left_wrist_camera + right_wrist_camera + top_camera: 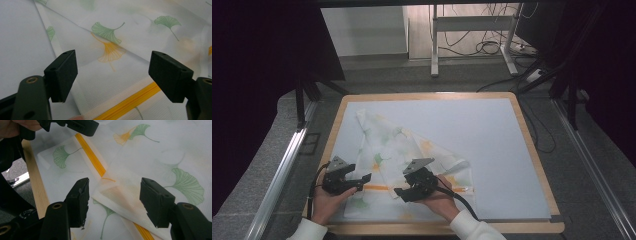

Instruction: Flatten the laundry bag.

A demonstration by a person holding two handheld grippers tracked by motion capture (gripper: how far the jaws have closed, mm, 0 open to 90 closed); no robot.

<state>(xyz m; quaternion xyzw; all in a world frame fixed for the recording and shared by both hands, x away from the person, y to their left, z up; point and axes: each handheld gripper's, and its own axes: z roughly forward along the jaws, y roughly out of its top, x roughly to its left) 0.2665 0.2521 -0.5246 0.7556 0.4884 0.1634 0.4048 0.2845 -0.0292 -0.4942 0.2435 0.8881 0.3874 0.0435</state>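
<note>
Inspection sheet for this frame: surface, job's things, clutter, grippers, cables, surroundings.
Surface: pale mat on a wood-rimmed table.
Job's things: white ginkgo-print cloth with a yellow stripe, partly folded, a corner turned over.
Clutter: nothing seen.
Grippers: left gripper open above the cloth; right gripper open, jaws either side of the folded corner.
Cables: one trails from each gripper; more on the floor.
Surroundings: desk frame, dark curtains.
</note>
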